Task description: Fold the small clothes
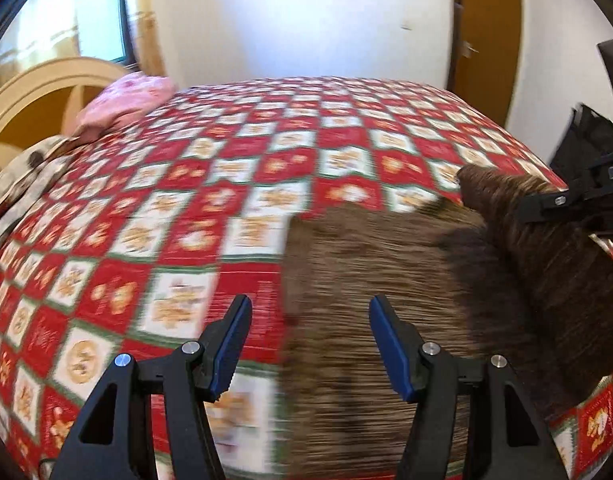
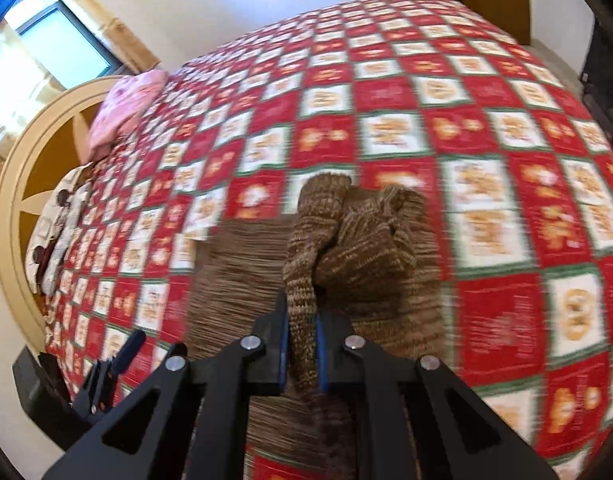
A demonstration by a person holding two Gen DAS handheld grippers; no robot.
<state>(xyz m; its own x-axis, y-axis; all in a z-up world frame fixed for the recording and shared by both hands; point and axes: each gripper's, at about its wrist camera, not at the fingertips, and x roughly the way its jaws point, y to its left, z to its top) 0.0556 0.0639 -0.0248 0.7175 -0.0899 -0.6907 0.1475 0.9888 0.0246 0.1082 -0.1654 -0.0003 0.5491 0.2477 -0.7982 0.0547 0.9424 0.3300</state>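
Two grippers are seen above a bed spread with a red-and-white checked quilt point(image 2: 502, 312); a brown knitted garment point(image 1: 366, 264) is laid on the quilt's near part, most of it flat, one end raised. The right gripper point(image 2: 301, 344) is closed on a narrow knitted strip of the garment, which is pinched between the blue pads point(image 2: 283, 344); beyond the jaws the lifted knit is bunched in folds above the flat part. In the left wrist view the same gripper point(image 1: 554, 208) is seen at the right edge, with the raised dark fold of the garment hanging from it. The left gripper point(image 1: 310, 344) is held with its jaws apart and nothing between them; its left finger is over the quilt and its right finger over the garment, whose left edge runs between the two; whether the fingers touch the cloth cannot be told. A pink pillow point(image 1: 126, 100) is lain at the far left of the bed, beside a cream headboard point(image 2: 22, 184); a patterned white cloth point(image 2: 62, 216) is placed just below the pillow; both views are blurred.
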